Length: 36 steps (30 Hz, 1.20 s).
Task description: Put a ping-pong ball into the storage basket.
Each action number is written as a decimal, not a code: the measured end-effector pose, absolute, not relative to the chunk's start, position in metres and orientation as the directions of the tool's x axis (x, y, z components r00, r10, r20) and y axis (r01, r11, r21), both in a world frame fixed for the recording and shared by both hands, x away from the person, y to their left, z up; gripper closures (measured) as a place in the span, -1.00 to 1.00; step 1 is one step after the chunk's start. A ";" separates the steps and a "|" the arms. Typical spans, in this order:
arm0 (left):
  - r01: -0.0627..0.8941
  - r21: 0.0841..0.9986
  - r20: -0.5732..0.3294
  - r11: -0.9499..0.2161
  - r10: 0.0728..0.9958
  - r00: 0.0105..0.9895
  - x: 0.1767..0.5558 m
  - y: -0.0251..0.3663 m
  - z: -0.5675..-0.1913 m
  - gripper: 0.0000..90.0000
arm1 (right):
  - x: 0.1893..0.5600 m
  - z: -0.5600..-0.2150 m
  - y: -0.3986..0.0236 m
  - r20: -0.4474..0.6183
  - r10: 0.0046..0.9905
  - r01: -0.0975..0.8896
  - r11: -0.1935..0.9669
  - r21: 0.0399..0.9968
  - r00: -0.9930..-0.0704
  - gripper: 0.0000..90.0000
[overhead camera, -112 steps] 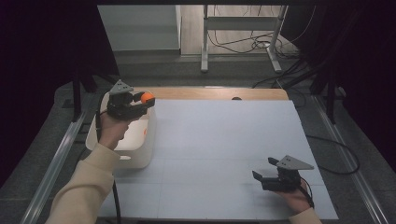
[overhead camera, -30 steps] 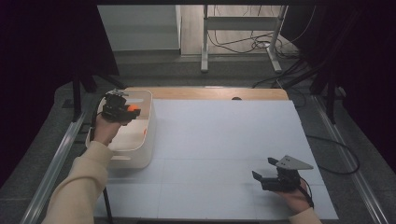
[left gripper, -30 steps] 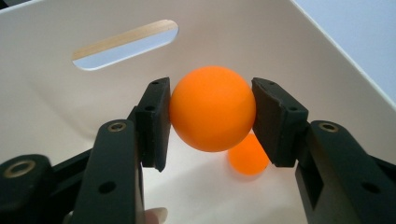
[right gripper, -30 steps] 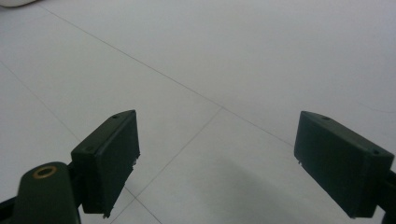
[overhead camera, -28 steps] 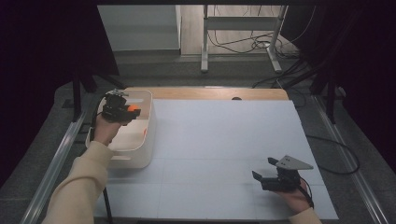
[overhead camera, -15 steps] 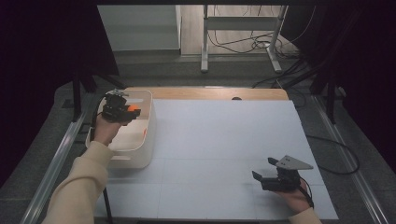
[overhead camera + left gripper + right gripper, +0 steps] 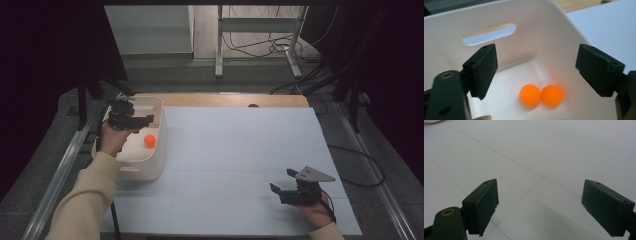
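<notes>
At the counter's (image 7: 240,150) left edge stands a white bin (image 7: 150,165), and the left tool (image 7: 131,119) hangs over its open top, held by a hand in a cream sleeve (image 7: 85,200). Its jaws are spread wide with nothing between them. In the left tool view the tool (image 7: 536,72) looks down into the bin (image 7: 549,30), where two orange balls (image 7: 541,95) lie on the floor touching each other, below the gap between the jaws and apart from both pads. A slot handle (image 7: 489,37) is cut in the far wall. From the high view one ball (image 7: 150,141) can be seen inside the bin, near its right wall; whether the second is hidden behind the tool I cannot tell.

Near the counter's front right corner, well apart from the bin, the right tool (image 7: 291,186) sits low over the white surface in the other hand. In its own view its jaws (image 7: 539,207) gape wide and empty above bare sheet crossed by thin seams.
</notes>
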State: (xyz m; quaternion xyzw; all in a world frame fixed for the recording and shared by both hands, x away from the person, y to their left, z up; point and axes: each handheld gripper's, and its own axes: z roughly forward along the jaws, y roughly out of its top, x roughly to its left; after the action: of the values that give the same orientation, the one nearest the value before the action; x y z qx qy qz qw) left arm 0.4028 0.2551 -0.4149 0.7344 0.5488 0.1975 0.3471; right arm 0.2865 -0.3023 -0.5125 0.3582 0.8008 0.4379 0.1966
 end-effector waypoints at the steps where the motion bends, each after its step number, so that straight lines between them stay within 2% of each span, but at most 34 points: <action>1: 0.656 0.740 -0.099 -0.151 0.939 0.329 0.401 0.255 -0.412 -0.59 | 0.287 -0.512 -0.302 -0.001 0.746 0.402 0.360 0.842 -0.666 -0.68; 7: 0.597 0.791 -0.133 -0.136 0.913 0.385 0.390 0.247 -0.400 -0.64 | 0.287 -0.513 -0.302 -0.002 0.746 0.401 0.360 0.842 -0.666 -0.68; 36: 0.462 0.871 -0.171 -0.167 0.779 0.604 0.344 0.202 -0.382 -0.64 | 0.288 -0.512 -0.300 0.000 0.745 0.402 0.360 0.842 -0.667 -0.68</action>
State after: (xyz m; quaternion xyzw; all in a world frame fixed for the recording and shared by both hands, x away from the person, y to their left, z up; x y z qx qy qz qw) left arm 0.3439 0.2021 -0.3822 0.7469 0.4154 0.1601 0.4939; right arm 0.2877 -0.3002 -0.5122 0.3580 0.8011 0.4379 0.1956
